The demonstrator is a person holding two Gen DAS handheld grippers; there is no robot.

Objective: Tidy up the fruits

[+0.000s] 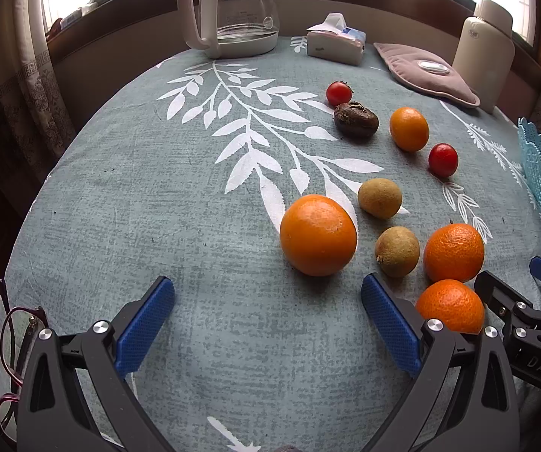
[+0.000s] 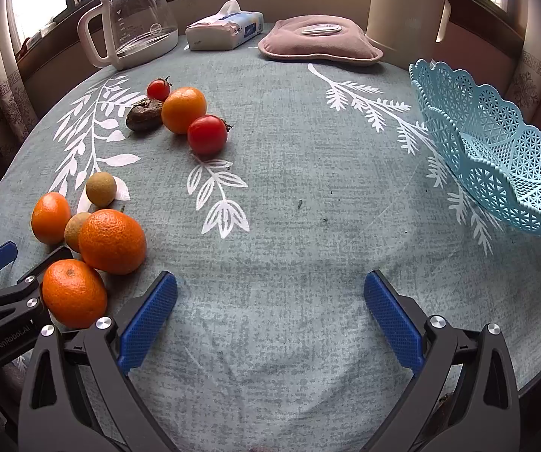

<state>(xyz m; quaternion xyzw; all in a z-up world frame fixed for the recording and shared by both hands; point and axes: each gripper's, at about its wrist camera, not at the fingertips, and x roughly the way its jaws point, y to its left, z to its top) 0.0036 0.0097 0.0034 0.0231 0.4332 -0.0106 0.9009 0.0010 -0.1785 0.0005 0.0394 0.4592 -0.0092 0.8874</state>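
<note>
Jaws: both grippers, left gripper point(image 1: 268, 324) and right gripper point(image 2: 270, 320), are being held wide apart, empty.
Risk: the orange point(image 1: 318, 235) at 12 o'clock is likely being nudged into rolling across the surface point(image 1: 157, 207).

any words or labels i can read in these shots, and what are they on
"DAS": on the body of the right hand-held gripper, seen from the left wrist view.
"GenRobot.AI": on the body of the left hand-held gripper, seen from the right wrist view.
Kettle round logo and scale marks: too small to read.
Tissue pack and thermos prints: blurred.

Matt woven tablecloth point(image 2: 289, 196), glossy tomatoes point(image 2: 207, 134), lacy, seemingly plastic basket point(image 2: 496, 158).
</note>
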